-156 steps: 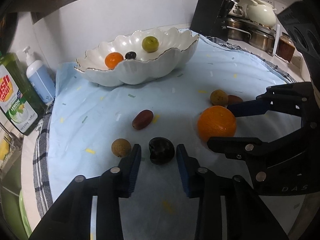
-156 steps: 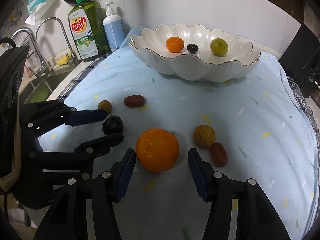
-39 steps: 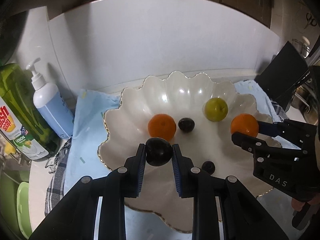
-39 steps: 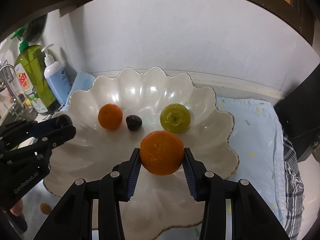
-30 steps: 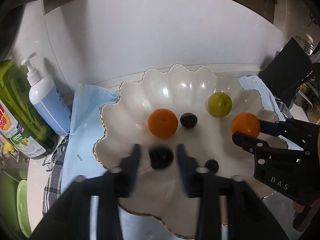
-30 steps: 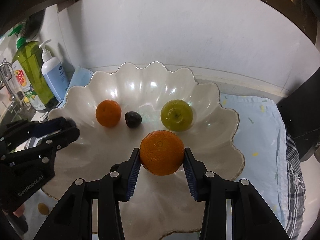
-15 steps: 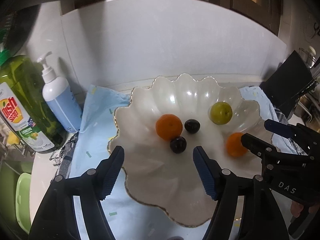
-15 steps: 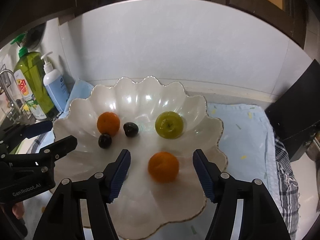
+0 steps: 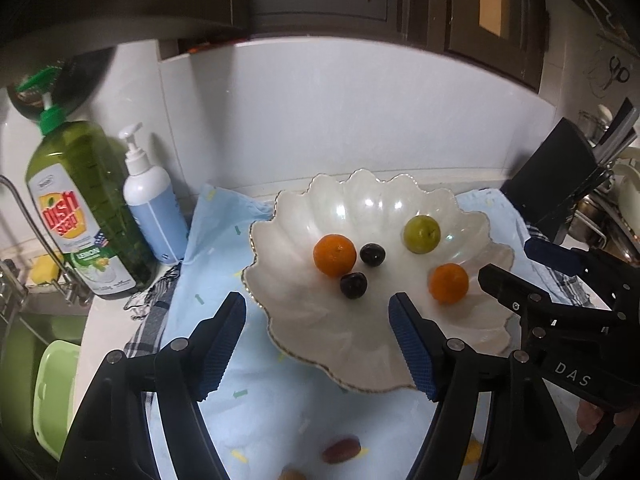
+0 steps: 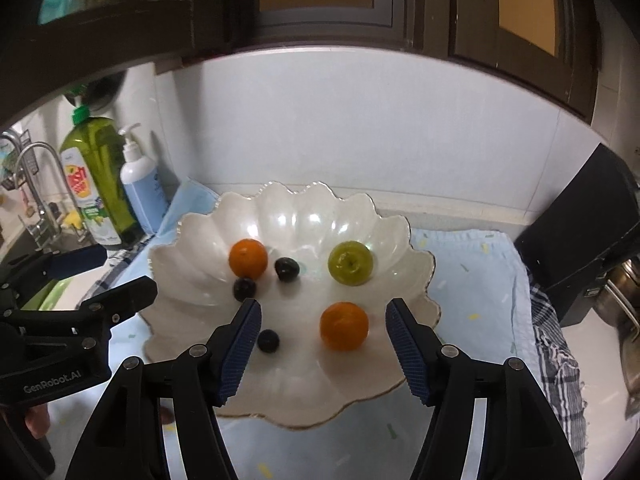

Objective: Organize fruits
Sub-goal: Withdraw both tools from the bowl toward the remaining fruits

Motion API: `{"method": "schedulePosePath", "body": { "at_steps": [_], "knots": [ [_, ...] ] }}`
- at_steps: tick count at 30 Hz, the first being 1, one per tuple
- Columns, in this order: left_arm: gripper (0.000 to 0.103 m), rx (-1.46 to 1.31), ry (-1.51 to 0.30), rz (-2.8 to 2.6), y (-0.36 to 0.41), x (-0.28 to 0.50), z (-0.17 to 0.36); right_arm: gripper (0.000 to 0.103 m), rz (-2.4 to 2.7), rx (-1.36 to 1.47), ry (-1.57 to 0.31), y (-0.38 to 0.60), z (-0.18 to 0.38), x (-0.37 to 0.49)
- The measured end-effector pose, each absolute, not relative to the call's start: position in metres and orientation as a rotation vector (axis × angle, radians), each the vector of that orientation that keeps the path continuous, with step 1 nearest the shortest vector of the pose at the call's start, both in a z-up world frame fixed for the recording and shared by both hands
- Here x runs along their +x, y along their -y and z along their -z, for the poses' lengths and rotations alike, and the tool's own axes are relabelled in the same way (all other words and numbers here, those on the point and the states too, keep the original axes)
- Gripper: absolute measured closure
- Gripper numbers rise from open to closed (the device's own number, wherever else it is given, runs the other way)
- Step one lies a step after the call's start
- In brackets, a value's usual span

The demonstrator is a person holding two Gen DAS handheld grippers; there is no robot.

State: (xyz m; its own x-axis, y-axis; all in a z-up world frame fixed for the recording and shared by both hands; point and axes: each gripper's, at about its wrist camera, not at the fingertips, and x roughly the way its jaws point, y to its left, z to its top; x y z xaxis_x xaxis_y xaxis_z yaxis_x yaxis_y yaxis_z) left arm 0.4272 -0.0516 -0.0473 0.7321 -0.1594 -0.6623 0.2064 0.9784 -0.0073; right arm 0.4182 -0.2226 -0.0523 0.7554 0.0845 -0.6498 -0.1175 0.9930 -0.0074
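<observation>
A white scalloped bowl (image 9: pixel 380 352) (image 10: pixel 192 248) stands on a light blue cloth. It holds two oranges (image 9: pixel 334 255) (image 9: pixel 448 283), a green fruit (image 9: pixel 421 235) and dark plums (image 9: pixel 353 285). In the right wrist view the larger orange (image 10: pixel 344 325) lies in front, with a dark plum (image 10: pixel 268 341) beside it. My left gripper (image 9: pixel 317 344) is open and empty above the bowl's near rim. My right gripper (image 10: pixel 323 342) is open and empty above the bowl. A reddish fruit (image 9: pixel 341 450) and a brown one (image 9: pixel 292 473) lie on the cloth below.
A green dish soap bottle (image 9: pixel 84 216) and a blue pump bottle (image 9: pixel 154 208) stand at the left by the sink and tap (image 10: pixel 36 176). A black knife block (image 9: pixel 560 184) and pots are at the right. A white wall is behind the bowl.
Both grippers opened over the bowl: the left let go of the dark plum, the right let go of the large orange. Both fruits now lie in the bowl. Both grippers have pulled back and up.
</observation>
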Motion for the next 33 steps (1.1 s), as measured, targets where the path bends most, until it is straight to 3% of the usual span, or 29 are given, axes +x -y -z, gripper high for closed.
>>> {"method": "schedulePosePath", "body": {
  "at_steps": [16, 33],
  "knots": [
    [0.030, 0.093, -0.608, 0.198, 0.036, 0.353, 0.011, 0.037, -0.117, -0.044, -0.624, 0.218, 0.023, 0.350],
    [0.030, 0.131, -0.566, 0.174, 0.014, 0.291, 0.019, 0.037, -0.080, -0.089, -0.614, 0.204, 0.028, 0.290]
  ]
}}
